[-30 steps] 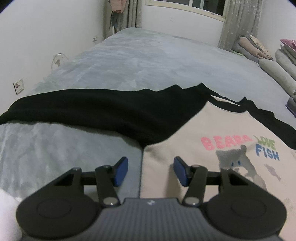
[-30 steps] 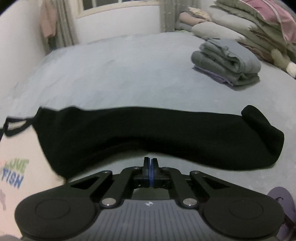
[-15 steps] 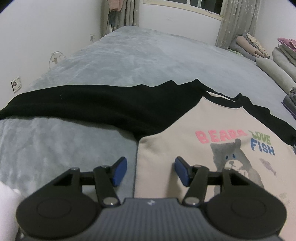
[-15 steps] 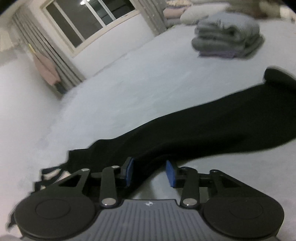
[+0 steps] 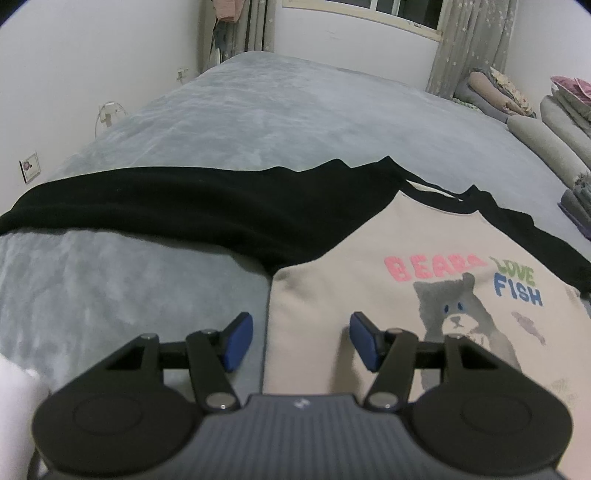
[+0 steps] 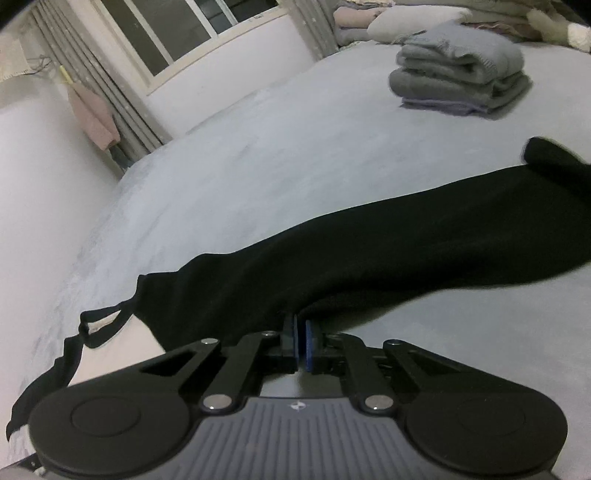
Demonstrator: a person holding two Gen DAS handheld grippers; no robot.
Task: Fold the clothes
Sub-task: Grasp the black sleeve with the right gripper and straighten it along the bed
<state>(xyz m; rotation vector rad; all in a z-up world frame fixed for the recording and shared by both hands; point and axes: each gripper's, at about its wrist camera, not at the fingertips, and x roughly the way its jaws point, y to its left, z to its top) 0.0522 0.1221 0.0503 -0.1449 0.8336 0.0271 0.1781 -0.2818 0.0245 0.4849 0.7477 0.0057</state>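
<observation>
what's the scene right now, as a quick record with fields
surface: grey bed cover
garment: beige shirt with bear print, laid flat, black sleeves spread out
left gripper: open, straddling the shirt's side edge
right gripper: pads together at the black sleeve underarm edge
also on the bed: folded grey stack

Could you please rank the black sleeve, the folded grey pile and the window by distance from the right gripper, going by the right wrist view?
1. Black sleeve: just beyond the right gripper, running across the bed to the right.
2. Folded grey pile: farther up the bed, upper right.
3. Window: in the far wall, upper left.
</observation>
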